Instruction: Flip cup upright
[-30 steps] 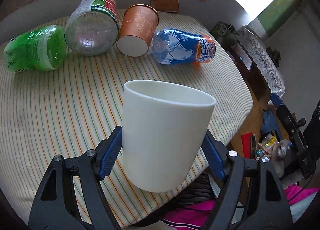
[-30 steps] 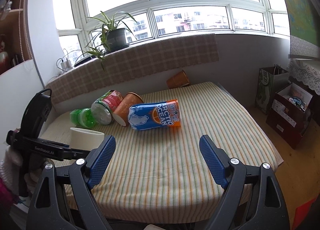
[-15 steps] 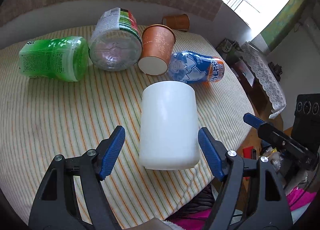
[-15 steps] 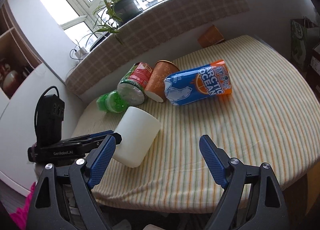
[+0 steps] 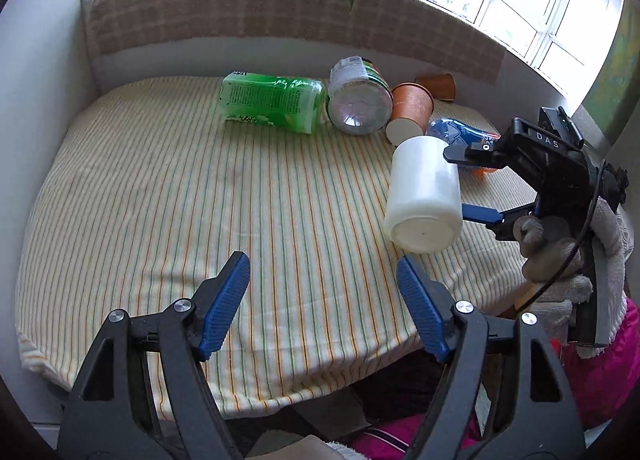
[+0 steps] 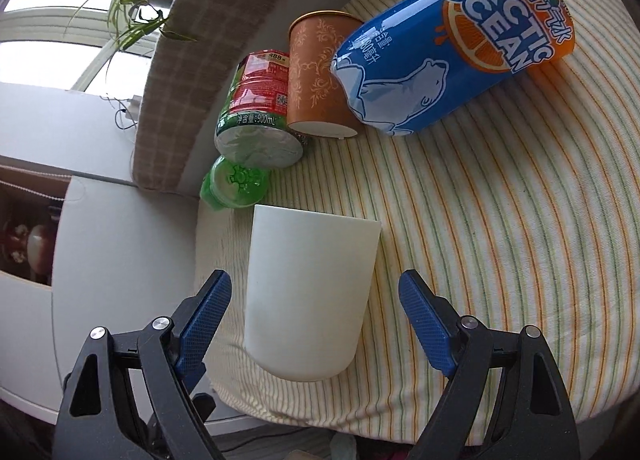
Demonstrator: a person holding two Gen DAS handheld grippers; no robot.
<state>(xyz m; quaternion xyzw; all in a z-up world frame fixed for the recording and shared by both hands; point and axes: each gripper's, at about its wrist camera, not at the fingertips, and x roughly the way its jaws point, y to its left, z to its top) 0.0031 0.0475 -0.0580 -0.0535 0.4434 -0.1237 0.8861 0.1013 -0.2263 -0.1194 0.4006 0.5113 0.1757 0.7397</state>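
Seemingly three bottles [image 6: 448, 48], three cups [image 6: 308, 296].

My fingers [image 5: 224, 312] are blue-padded on black. The cup [image 5: 423, 196] at two o'clock is plain white; the cloth [image 5: 160, 188] cream with orange and green stripes.

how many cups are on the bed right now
3: the white cup lying between the right gripper fingers, an orange cup beside the bottles, another orange cup at the back edge.
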